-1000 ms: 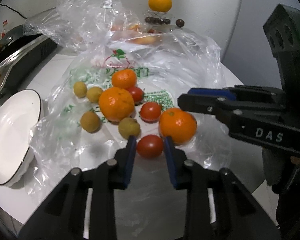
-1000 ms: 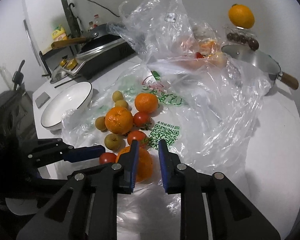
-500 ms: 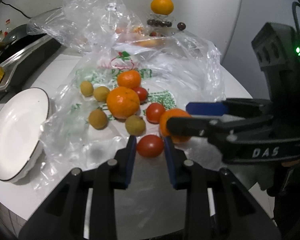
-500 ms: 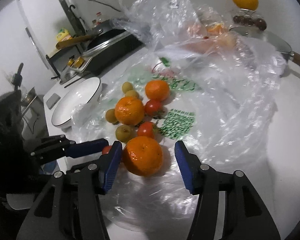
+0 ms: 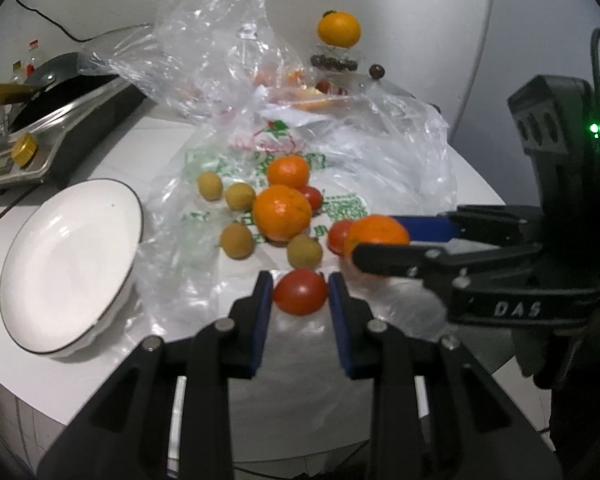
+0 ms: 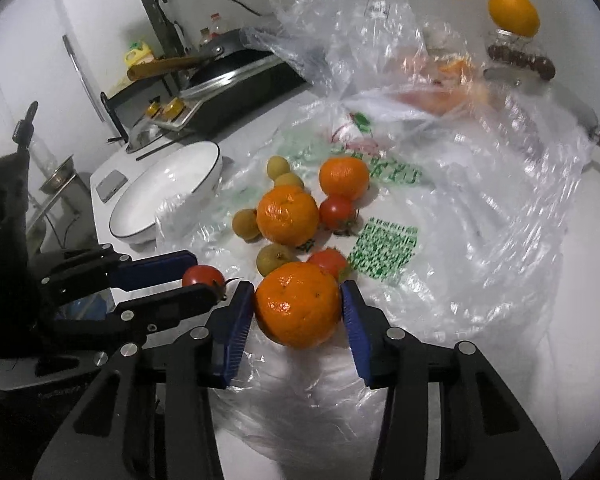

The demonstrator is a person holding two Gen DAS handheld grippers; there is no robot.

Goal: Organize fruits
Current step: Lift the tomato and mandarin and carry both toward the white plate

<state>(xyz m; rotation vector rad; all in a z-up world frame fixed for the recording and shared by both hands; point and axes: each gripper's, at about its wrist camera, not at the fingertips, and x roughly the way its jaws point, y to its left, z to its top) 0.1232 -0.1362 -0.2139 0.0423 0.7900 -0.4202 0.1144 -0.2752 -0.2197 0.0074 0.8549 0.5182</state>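
Lying loose on a spread plastic bag [image 5: 384,152] on the white table [image 5: 100,152], the fruit includes a small tomato [image 5: 300,292] clamped between the blue pads of the left hand-held gripper [image 5: 300,300], which slants down toward the table. Just right of it, an orange [image 6: 298,304] sits between the jaws of the right hand-held gripper [image 6: 298,312], also slanted down and closing, both pads at the peel. More oranges [image 5: 283,211], tomatoes and small brown fruits cluster behind, with a white plate [image 5: 60,264] to the left.
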